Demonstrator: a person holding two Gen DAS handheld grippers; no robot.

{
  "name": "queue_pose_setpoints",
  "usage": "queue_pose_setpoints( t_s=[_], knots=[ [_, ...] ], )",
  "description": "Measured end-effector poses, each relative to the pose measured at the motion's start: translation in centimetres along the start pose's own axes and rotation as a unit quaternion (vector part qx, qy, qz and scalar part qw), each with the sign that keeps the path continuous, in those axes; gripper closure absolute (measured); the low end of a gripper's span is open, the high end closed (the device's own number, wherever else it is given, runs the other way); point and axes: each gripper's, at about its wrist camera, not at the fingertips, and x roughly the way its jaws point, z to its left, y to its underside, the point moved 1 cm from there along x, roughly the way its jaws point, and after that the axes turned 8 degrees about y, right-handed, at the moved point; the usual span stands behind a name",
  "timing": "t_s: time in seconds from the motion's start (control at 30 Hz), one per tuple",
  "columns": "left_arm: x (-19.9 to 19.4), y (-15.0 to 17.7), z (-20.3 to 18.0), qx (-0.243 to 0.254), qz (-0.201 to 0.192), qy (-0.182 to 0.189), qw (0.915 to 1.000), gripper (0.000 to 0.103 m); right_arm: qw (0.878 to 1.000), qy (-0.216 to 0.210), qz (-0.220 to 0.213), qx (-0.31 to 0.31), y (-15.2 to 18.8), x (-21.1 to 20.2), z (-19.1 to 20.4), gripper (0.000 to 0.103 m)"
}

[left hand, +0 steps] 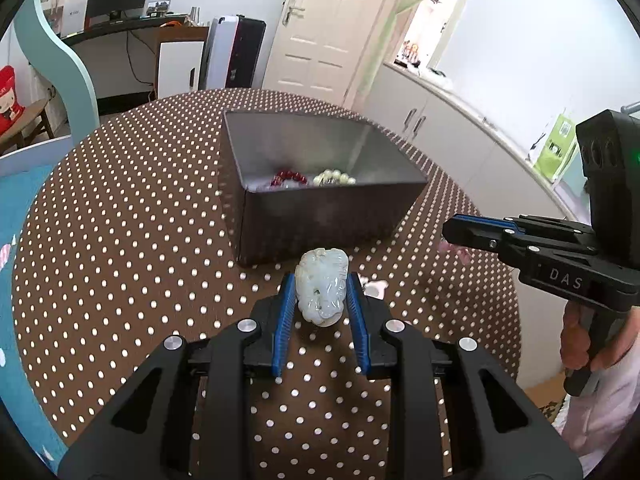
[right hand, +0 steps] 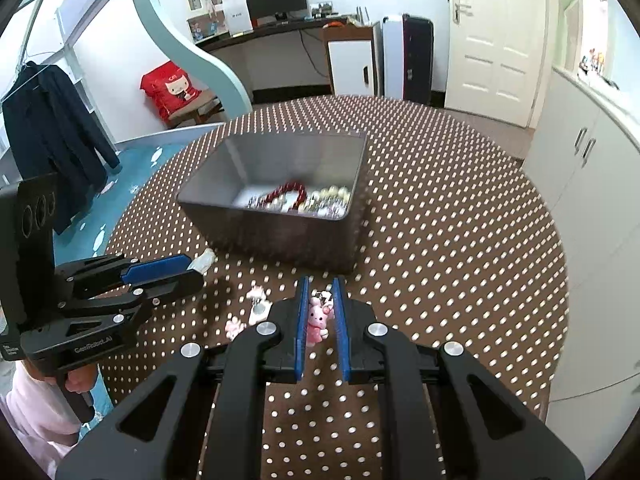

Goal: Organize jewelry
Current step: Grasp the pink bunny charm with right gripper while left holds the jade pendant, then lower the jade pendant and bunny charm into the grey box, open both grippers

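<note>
A grey rectangular box (left hand: 320,216), open at the top, stands near the middle of the round table (left hand: 132,240), which is covered in a brown cloth with white dots. Inside the box, against its near wall, lie a red bead bracelet (left hand: 289,178) and a string of pale pearl-like beads (left hand: 334,178); the right wrist view shows further small shiny pieces among them, too blurred to name.

The left gripper (left hand: 321,294) holds a white carved jade pendant (left hand: 322,288) between its blue-padded fingers (left hand: 285,312), just short of the box's near wall. The pendant is oval; its long axis runs along the fingers, its narrower end pointing toward the box and its carved face turned up to the camera.

The right gripper (right hand: 320,312) has its fingers drawn narrow on a small pink rabbit charm (right hand: 317,320). The charm stands roughly upright between the pads, ears and a small metal clasp toward the box, its long axis along the fingers.

On the cloth between the two grippers, toward the near edge of the table, lie more small pink-and-white charms (right hand: 256,304), just beside one another; their exact shapes cannot be told.
</note>
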Motion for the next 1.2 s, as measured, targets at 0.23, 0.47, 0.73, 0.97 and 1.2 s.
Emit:
queue_pose_setpoints(
  t_s=[0.23,0.47,0.73,0.97,1.2],
  knots=[
    [-1.6,-2.1,-1.2,0.014,-0.028,0.012,0.9994,0.077,0.999,0.003,-0.034,-0.018,-2.6,-1.3,0.6,0.092],
    [-2.4,-4.9,-1.6,0.024,-0.057,0.01,0.998,0.077,0.998,-0.007,-0.051,-0.036,-5.1,-0.6,1.3,0.092],
    [-0.6,-7.7,-0.9,0.015,-0.054,0.005,0.9984,0.077,0.999,-0.039,-0.014,-0.032,-6.8,3.9,1.3,0.091],
    [1.8,-8.4,-0.1,0.012,-0.035,0.0,0.9993,0.077,1.0,-0.02,-0.018,-0.011,-7.7,4.0,-0.1,0.046],
    [4.3,-8.9,0.7,0.011,-0.012,-0.02,0.9997,0.077,1.0,0.007,-0.011,0.027,-7.2,4.2,-2.9,0.033]
  ],
)
